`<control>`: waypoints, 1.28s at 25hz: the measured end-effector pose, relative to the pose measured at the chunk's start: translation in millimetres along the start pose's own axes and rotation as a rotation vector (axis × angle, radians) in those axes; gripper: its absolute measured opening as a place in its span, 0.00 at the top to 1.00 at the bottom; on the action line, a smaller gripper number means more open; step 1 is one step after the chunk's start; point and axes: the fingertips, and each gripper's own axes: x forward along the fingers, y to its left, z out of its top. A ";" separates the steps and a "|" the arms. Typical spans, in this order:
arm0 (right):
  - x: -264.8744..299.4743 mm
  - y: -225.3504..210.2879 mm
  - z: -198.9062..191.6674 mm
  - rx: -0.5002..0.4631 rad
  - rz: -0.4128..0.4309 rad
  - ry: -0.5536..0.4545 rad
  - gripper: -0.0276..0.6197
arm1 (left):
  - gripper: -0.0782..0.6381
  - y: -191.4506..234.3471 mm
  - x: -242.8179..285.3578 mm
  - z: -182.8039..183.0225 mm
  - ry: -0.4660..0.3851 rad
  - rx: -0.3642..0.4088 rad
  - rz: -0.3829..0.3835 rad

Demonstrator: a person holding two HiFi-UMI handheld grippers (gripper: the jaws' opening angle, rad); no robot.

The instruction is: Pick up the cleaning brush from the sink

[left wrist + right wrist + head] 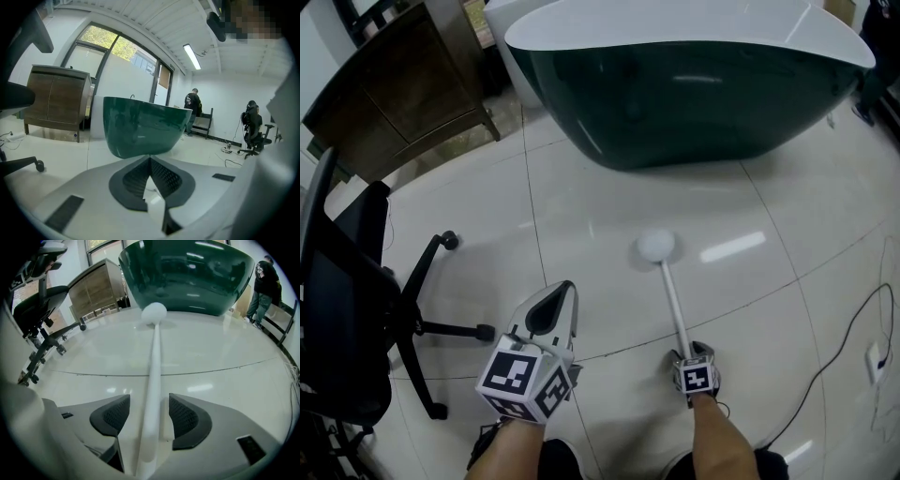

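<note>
The brush (671, 295) lies flat on the floor (581, 197), not in any sink. Its long white handle runs straight away from the right tongs (694, 358) to the round head, which rests just short of the dark green tub (694, 103). The near end of the handle sits between the right tongs' two pads (112, 416), which stand wide apart. A gap shows on either side, so nothing is gripped. The handle lines up with the way these tongs point, so closing them where they are looks enough for a hold.

The left tongs (551, 314) hang to the left of the brush, clear of it, with their pads together and nothing between them.

A chair (356, 281) and a cabinet (403, 84) stand well to the left, and a cable (844, 347) trails on the right. Nothing blocks the brush.
</note>
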 end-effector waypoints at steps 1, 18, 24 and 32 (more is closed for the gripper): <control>-0.3 -2.1 -1.0 0.000 -0.011 0.000 0.57 | 0.90 1.1 0.2 -0.1 0.000 -0.001 0.001; -10.3 43.4 4.0 0.478 0.310 0.015 0.85 | 0.90 -17.6 2.6 1.8 -0.002 -0.009 -0.036; -53.4 74.8 71.5 0.777 0.624 -0.243 0.84 | 0.90 -14.4 3.9 6.2 -0.009 -0.018 -0.034; -134.3 103.9 141.1 0.977 1.007 -0.526 0.84 | 0.90 -6.3 -1.5 10.4 -0.010 -0.036 -0.036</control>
